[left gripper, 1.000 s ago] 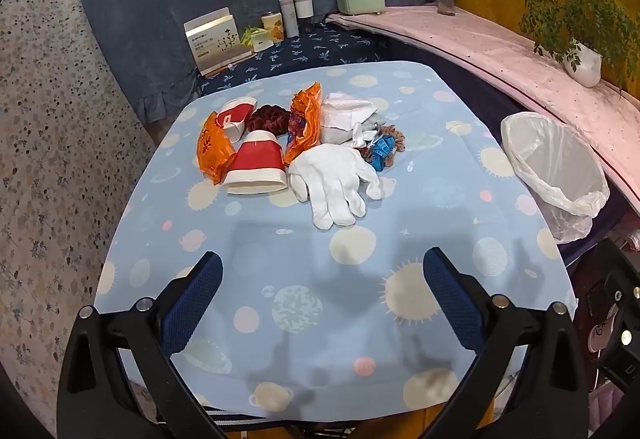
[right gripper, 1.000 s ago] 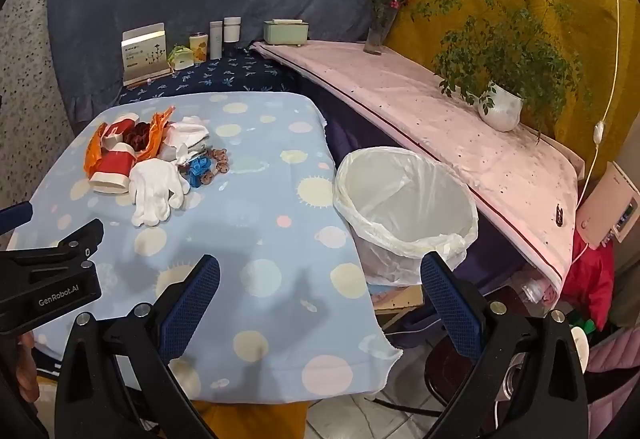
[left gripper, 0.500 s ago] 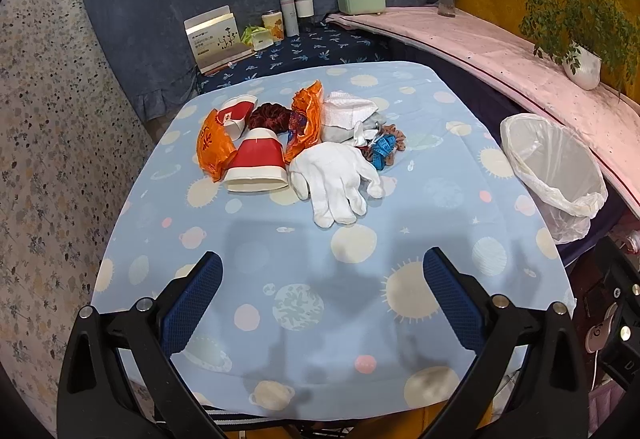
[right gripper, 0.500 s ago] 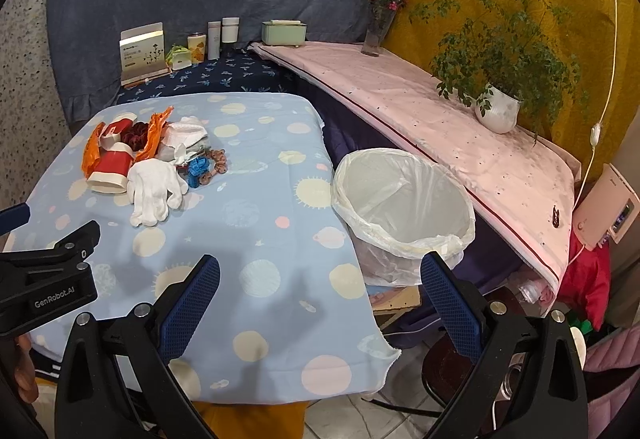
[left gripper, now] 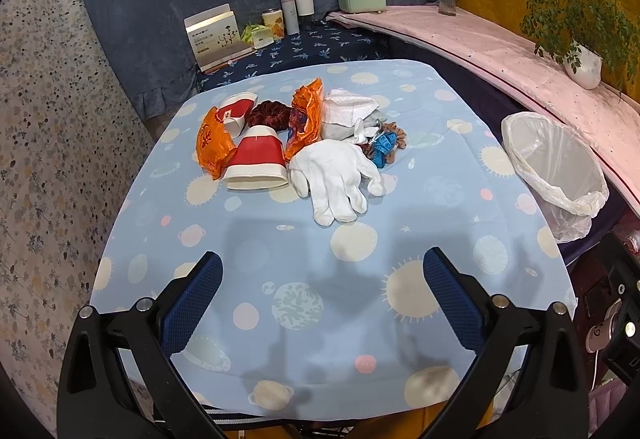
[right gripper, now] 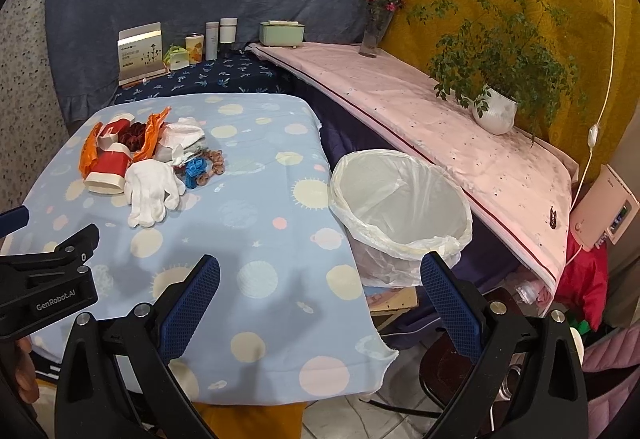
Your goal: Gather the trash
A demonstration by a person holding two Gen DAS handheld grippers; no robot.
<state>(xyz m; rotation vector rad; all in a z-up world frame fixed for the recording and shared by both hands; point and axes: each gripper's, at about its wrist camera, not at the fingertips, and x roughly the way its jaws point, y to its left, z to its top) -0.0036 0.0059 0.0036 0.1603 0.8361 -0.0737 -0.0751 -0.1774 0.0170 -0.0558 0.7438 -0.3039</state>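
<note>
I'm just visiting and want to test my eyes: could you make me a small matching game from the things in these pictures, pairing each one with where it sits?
Things:
1. glove
2. bin
3. potted plant
4. paper cup

Places:
A. on the pink shelf
B. beside the table's edge, lined with a white bag
C. lying on its side, left of the glove
D. flat on the tablecloth, nearest the left gripper

Pairs: 1-D, 2-B, 3-A, 4-C

A lived-in home room is suggested by the patterned tablecloth (left gripper: 320,279), potted plant (right gripper: 496,111) and draped fabric backdrops.
</note>
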